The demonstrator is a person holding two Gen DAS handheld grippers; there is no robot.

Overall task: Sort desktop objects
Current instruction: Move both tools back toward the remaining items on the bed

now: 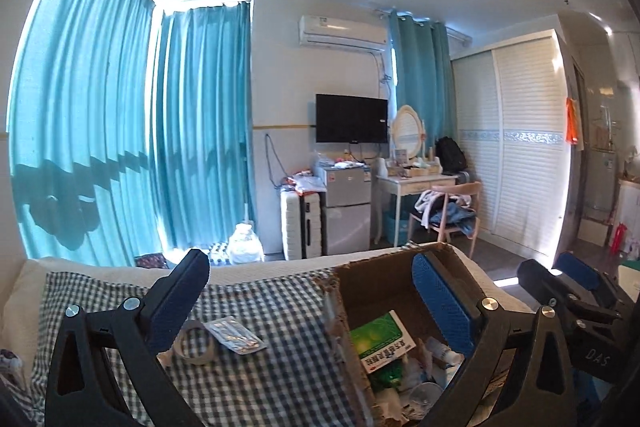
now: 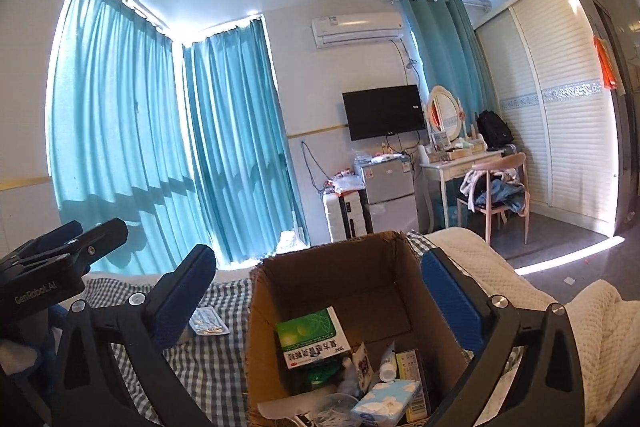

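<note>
An open cardboard box [image 1: 380, 279] [image 2: 340, 267] stands on a blue-checked cloth [image 1: 260, 379] [image 2: 216, 359]. In it lie a green medicine box [image 1: 378, 339] [image 2: 312, 337], a tissue pack [image 2: 384, 403] and several small items. Left of the box, on the cloth, lie a roll of tape [image 1: 196, 345] and a silver blister pack [image 1: 236, 337] [image 2: 208, 323]. My left gripper [image 1: 310, 301] is open and holds nothing, its right finger over the box. My right gripper [image 2: 318, 295] is open above the box, also with nothing in it. Each gripper shows at the edge of the other's view, the right one [image 1: 560, 283] and the left one [image 2: 64, 247].
A white quilted blanket [image 2: 540, 307] lies right of the box. Beyond the bed are teal curtains [image 1: 120, 127], a wall TV [image 1: 351, 118], a small fridge [image 1: 346, 203], a white suitcase [image 1: 300, 223], a dressing table and a chair [image 1: 452, 211] with clothes on it, and a slatted wardrobe [image 1: 520, 147].
</note>
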